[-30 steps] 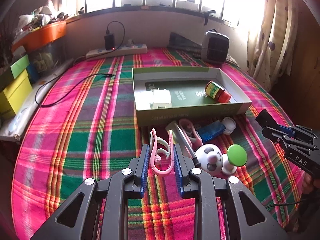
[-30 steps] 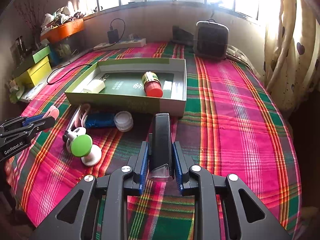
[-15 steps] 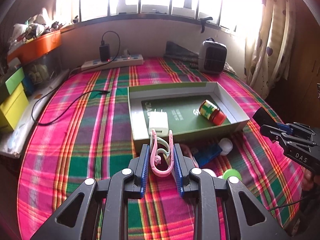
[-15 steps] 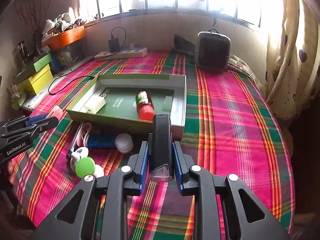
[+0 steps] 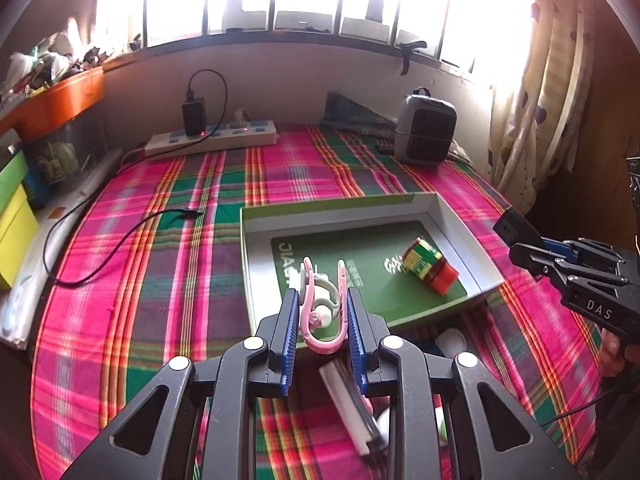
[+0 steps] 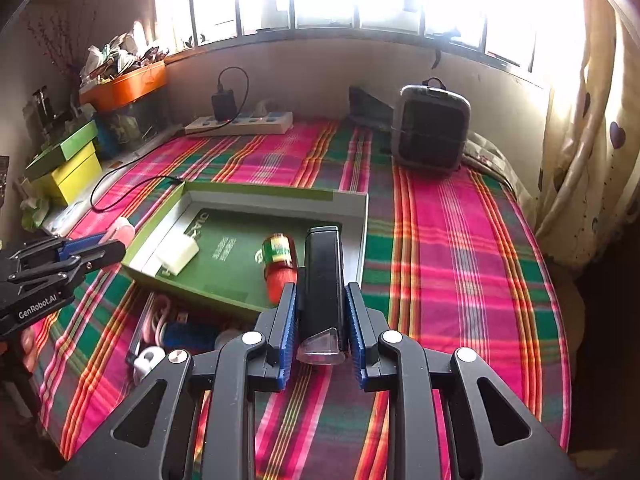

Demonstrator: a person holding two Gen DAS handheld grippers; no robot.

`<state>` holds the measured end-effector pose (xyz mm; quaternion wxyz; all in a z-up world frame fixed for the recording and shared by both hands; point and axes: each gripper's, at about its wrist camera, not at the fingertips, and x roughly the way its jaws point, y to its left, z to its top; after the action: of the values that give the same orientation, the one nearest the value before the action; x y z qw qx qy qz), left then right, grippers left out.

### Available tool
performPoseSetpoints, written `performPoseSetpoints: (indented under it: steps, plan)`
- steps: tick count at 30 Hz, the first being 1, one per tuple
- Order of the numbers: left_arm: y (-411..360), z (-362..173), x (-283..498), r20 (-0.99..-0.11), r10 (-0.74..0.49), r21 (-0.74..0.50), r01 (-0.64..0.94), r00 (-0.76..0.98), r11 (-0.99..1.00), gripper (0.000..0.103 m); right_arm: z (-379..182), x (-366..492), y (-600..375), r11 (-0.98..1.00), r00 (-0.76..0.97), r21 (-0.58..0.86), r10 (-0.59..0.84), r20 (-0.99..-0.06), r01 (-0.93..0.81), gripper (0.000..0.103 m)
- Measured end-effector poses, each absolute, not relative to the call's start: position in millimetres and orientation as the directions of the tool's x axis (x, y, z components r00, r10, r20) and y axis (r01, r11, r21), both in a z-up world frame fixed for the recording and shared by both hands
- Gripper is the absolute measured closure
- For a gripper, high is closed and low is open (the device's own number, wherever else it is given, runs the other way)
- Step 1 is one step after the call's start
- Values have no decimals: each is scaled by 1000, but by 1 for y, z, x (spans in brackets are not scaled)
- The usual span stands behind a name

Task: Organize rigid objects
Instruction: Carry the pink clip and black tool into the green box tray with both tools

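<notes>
Now tongs [image 5: 323,320] higher, green tray [image 5: 460,240] nearer

Left gripper [image 5: 323,316]: pitched downward and forward, its two blue-padded fingers [image 5: 291,320] drawn close and clamped on a pink clip [image 5: 322,312] that stands upright between them. Right gripper [image 6: 322,320]: likewise pitched downward, fingers [image 6: 287,322] pressed against both sides of a black bar-shaped device [image 6: 322,280], whose clear end sits nearest the camera. In the left wrist view the right gripper enters from the right edge, a hand [image 5: 610,354] visible beneath its body. In the right wrist view the left gripper enters from the left edge
</notes>
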<state>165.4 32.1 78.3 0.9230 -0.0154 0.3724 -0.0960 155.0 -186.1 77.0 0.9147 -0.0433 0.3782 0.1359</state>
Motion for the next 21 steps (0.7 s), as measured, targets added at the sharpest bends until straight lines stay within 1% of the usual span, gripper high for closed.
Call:
performPoseSetpoints:
  steps: [8,21]
  plan:
    - [29,74,197,-702,-200,-106,177,684,978,81,72,183,-179,954,655,32,230,-720,-300,78]
    - [19,59,237,-735,-201,-96,195,648,976,81,51,233,-171,950,593,48,230,-772,-307,78]
